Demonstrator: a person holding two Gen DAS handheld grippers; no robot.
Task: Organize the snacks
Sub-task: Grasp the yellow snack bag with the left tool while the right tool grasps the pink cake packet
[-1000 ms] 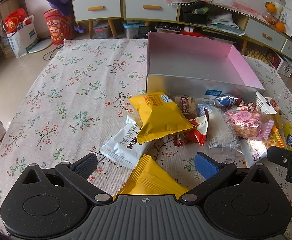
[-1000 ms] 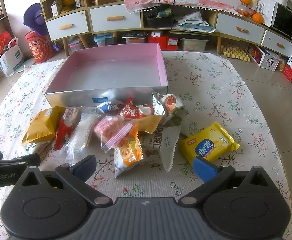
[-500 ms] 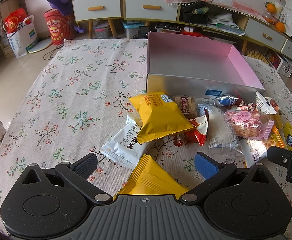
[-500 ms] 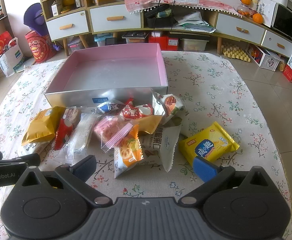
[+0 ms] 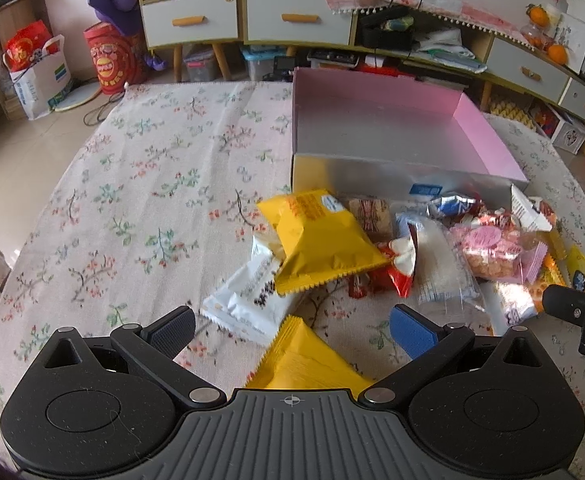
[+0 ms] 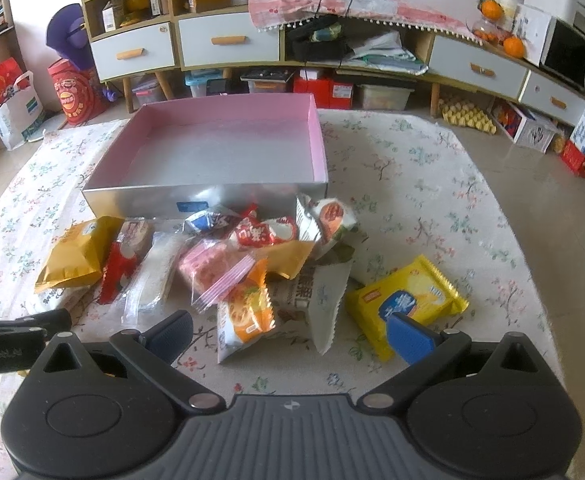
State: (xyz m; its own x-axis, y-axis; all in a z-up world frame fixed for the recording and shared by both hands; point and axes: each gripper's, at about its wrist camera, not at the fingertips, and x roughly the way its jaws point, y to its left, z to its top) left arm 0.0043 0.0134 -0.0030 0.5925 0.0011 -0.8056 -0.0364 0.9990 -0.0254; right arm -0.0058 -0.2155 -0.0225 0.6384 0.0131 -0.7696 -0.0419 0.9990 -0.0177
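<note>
Two grippers are hovering released over our snack pile, grasping nothing.

We are holding the left gripper (image 5: 292, 330) and right gripper (image 6: 290, 330) wide apart; the yellow packet (image 5: 320, 242) is lying at frame centre, long axis running upper left to lower right, below the pink box (image 5: 488, 136).

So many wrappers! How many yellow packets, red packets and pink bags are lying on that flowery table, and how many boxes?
yellow packets: 4 (one partly buried)
red packets: 2
pink bag: 1
box: 1
Total: 8
</note>
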